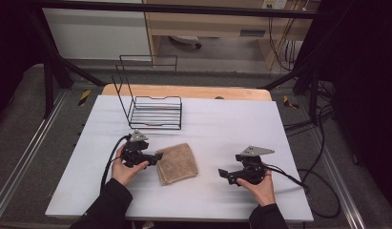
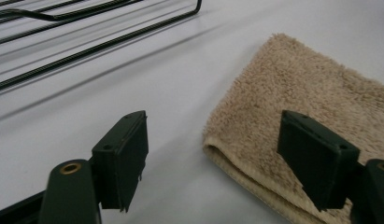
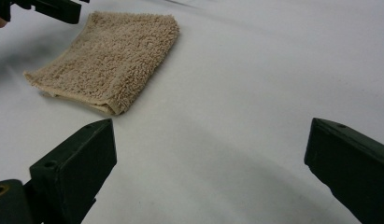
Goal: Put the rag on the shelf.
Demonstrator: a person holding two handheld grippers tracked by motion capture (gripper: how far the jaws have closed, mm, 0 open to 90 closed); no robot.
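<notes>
Our left tongs [image 2: 213, 158] stand released at the folded beige towel [image 1: 177, 163], 1 jaw over its near corner and the other on bare table, the pads not pressing. Our right tongs [image 3: 208, 172] are spread wide with nothing between them, well apart from the towel on the white table [image 1: 222, 129]. The towel lies flat near the middle, in front of the black wire rack [image 1: 153, 112]. We judge this the approach to a grasp: next we should slide the left tongs onto the folded edge and clench.
</notes>
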